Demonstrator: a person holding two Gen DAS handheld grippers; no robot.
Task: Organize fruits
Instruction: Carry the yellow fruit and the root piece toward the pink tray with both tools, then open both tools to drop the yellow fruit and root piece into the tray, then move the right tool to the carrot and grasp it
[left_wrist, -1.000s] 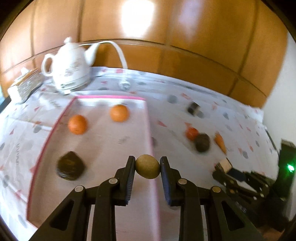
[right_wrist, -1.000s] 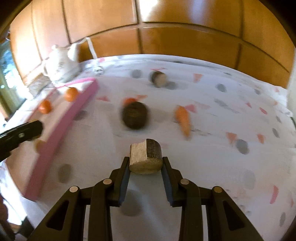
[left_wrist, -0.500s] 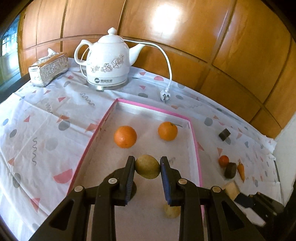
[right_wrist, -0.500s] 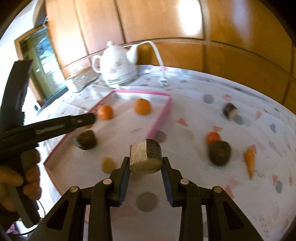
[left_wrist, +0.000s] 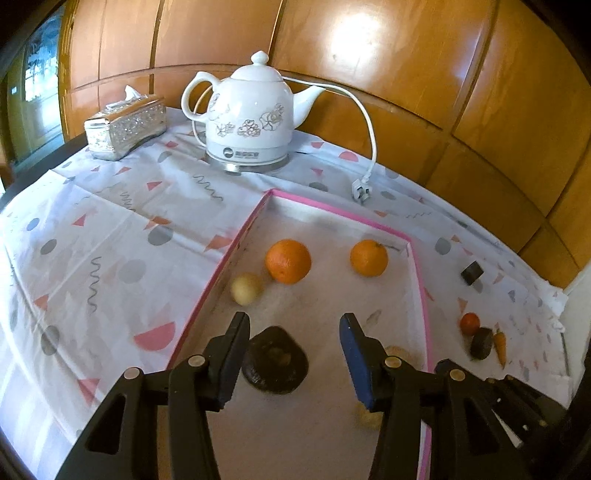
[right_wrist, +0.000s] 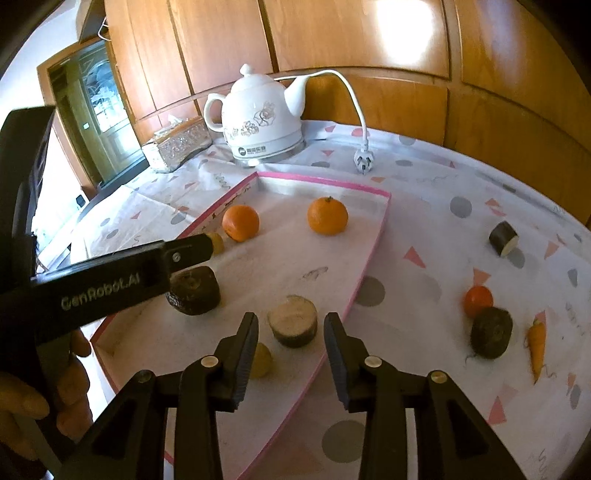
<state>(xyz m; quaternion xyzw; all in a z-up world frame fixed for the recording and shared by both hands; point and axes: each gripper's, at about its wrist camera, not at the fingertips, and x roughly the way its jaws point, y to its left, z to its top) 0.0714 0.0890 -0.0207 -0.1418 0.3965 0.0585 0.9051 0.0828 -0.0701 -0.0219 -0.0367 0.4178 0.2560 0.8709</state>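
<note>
A pink-rimmed tray (left_wrist: 236, 240) (right_wrist: 373, 254) holds two oranges (left_wrist: 287, 260) (left_wrist: 368, 257), a pale yellow-green fruit (left_wrist: 245, 288) by its left rim, a dark brown fruit (left_wrist: 275, 359) (right_wrist: 192, 285), a brown cut piece (right_wrist: 293, 320) and a small yellow fruit (right_wrist: 260, 360). My left gripper (left_wrist: 293, 360) is open and empty above the dark fruit. My right gripper (right_wrist: 290, 360) is open just above the cut piece, not touching it.
A white kettle (left_wrist: 251, 118) with cord and plug (left_wrist: 360, 190) and a silver tissue box (left_wrist: 123, 127) stand at the back. On the cloth to the right lie a tomato (right_wrist: 478, 301), a dark round piece (right_wrist: 491, 332), a carrot (right_wrist: 535, 349) and a dark cut piece (right_wrist: 503, 238).
Both grippers opened. The left one let go of the yellow-green fruit, now by the tray's left rim. The right one let go of the cut piece, now on the tray.
</note>
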